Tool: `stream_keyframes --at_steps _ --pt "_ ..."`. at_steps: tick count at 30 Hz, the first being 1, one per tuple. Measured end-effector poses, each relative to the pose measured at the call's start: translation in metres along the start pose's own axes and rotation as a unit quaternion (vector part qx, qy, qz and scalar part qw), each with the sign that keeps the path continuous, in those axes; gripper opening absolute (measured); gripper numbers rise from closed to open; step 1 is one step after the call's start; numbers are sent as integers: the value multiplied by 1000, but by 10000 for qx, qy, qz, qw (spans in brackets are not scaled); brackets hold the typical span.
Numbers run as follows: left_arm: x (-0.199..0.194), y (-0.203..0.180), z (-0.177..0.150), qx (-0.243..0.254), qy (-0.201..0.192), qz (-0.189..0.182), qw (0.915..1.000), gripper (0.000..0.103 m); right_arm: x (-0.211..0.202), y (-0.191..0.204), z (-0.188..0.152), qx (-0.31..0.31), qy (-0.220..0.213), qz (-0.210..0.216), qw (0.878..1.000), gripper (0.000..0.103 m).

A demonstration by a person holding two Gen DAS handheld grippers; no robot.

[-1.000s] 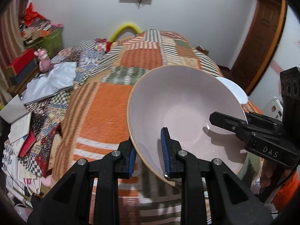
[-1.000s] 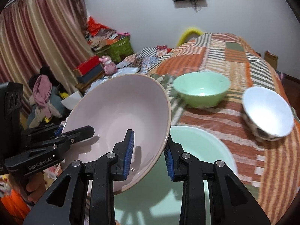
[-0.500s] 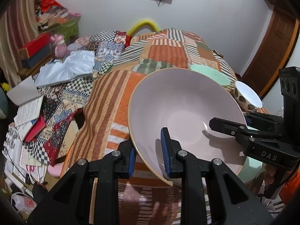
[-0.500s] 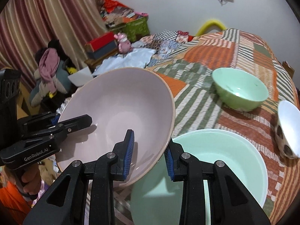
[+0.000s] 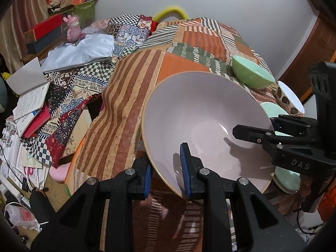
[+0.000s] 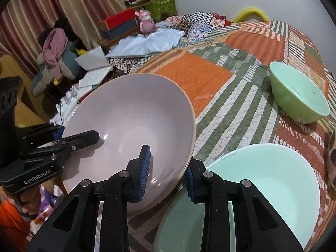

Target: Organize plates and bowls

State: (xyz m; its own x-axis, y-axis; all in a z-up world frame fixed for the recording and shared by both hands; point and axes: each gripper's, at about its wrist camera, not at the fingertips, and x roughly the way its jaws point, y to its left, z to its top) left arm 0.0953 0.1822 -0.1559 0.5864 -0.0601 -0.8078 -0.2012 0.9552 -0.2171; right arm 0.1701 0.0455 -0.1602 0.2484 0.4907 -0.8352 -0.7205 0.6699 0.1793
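A large pale pink bowl [image 5: 201, 113] with a tan rim is held tilted above the patchwork bed by both grippers. My left gripper [image 5: 166, 170] is shut on its near rim; it also shows in the right wrist view [image 6: 69, 136]. My right gripper [image 6: 168, 176] is shut on the opposite rim of the pink bowl [image 6: 130, 121]; it shows in the left wrist view [image 5: 252, 134]. A large mint bowl [image 6: 262, 184] lies just right of and below the pink bowl. A small green bowl [image 6: 298, 96] and a white spotted bowl [image 5: 289, 98] sit farther back.
The patchwork quilt [image 6: 210, 73] covers the bed. Books, papers and cloth [image 5: 42, 96] crowd its left side. Boxes and a pink toy [image 6: 146, 21] stand at the back left by the curtain. A wooden door [image 5: 315, 48] is at the right.
Both grippers have carried the pink bowl left and back toward the bed's near edge. The mint bowl and the green bowl now lie farther right in view.
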Motion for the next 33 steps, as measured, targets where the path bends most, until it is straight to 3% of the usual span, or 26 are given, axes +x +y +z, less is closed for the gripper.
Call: stream_keyframes --at_steps 8,24,28,33 --pt "0 2 -1 -105 -46 -79 9999 24 -9 -4 1 0 -133 -56 9999 28" --pt "-48 -1 11 -66 -551 543 9970 27 -59 -28 -5 279 -785 -72 9965 29" --pt "-63 -18 18 60 -788 559 9953 41 -80 -41 -10 390 -1043 -223 9935 37" --pt "-71 -53 27 407 -1003 477 9930 56 -105 -64 -19 650 -1310 -412 9884 41"
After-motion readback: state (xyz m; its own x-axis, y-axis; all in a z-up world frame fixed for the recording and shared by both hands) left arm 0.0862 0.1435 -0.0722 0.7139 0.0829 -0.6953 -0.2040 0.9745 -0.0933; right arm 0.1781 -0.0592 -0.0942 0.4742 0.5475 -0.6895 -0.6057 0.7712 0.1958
